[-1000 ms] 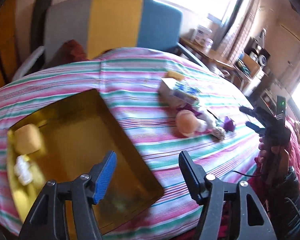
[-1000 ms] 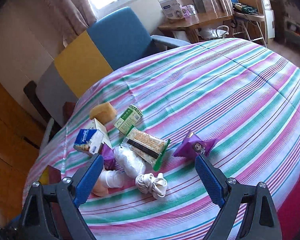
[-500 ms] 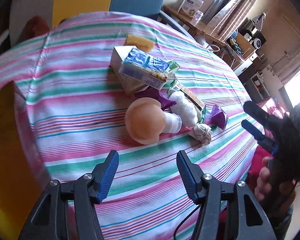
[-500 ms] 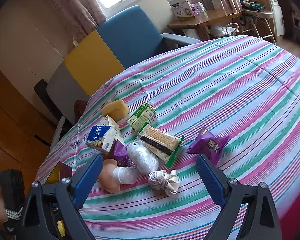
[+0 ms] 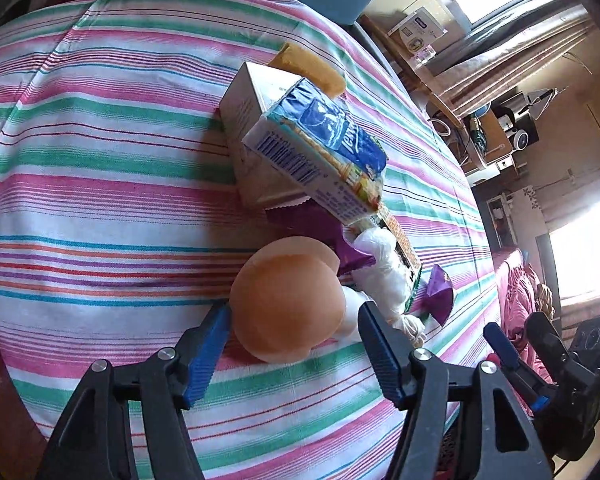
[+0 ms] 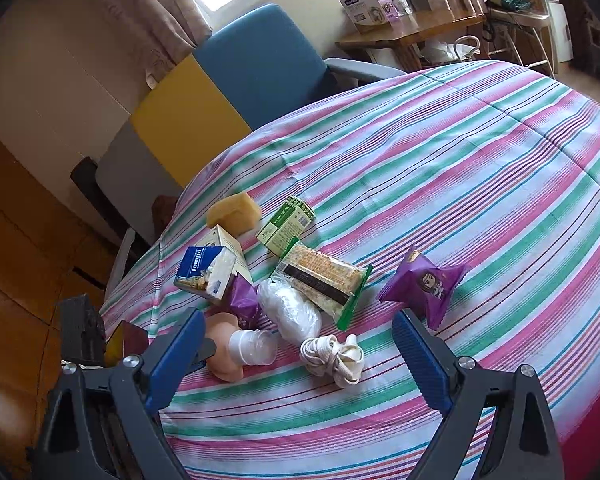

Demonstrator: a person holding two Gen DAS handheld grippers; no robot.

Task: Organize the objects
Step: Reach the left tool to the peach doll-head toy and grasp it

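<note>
A peach rubber bulb with a white nozzle point(image 5: 288, 300) lies on the striped tablecloth, and it also shows in the right wrist view point(image 6: 230, 350). My left gripper point(image 5: 292, 344) is open, its blue pads on either side of the bulb. Behind the bulb lie a blue and white tissue pack point(image 5: 320, 152), a purple wrapper point(image 5: 312, 224), a white plastic bundle point(image 6: 290, 312), a cracker pack point(image 6: 324, 276), a green box point(image 6: 286, 224), a yellow sponge point(image 6: 234, 210), a white cord bundle point(image 6: 334, 356) and a purple snack bag point(image 6: 424, 284). My right gripper point(image 6: 296, 354) is open, above the table's near edge.
A gold tray's corner point(image 6: 118, 340) shows at the far left. A blue, yellow and grey chair point(image 6: 236, 84) stands behind the table. A wooden side table point(image 6: 408, 36) with boxes is at the back right.
My left gripper moved right from the gold tray across the cloth and now has the peach bulb between its open pads. My right gripper drifted slightly and stayed open.
</note>
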